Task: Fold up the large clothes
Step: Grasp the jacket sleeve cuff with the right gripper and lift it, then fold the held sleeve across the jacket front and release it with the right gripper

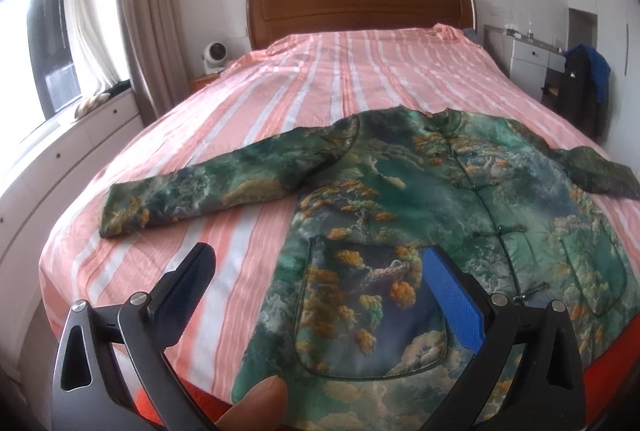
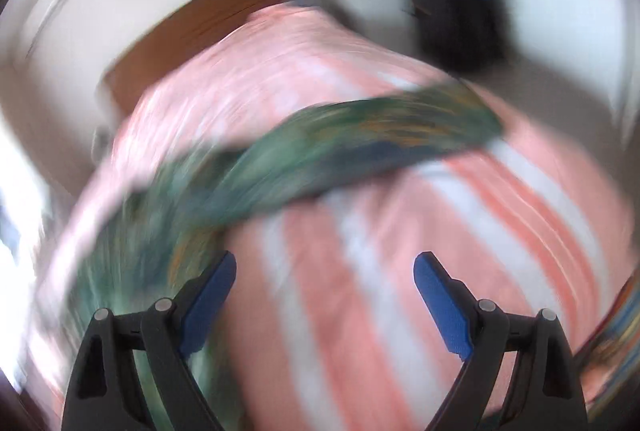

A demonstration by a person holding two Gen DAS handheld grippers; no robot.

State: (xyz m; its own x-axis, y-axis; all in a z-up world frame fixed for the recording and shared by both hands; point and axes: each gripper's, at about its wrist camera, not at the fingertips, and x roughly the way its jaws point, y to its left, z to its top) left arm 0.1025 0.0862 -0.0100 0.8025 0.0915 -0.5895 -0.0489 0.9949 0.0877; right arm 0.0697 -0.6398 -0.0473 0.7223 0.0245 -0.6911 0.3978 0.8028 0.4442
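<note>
Claw-wise, we hold both wide and empty: left claw point(image 1: 320, 283) over the green landscape-print padded jacket point(image 1: 400, 199), spread flat on the striped bed point(image 1: 320, 71); right claw point(image 2: 324, 295) faces its sleeve at 12 o'clock.

A wide bed point(image 1: 320, 79) with a brown wooden headboard point(image 1: 360, 7) is covered by a pink and white striped sheet point(image 1: 304, 87). Directly on the sheet lies a green padded jacket with a landscape print point(image 1: 400, 199), front side up (buttons closed), both sleeves spread outward, near the foot edge.
</note>
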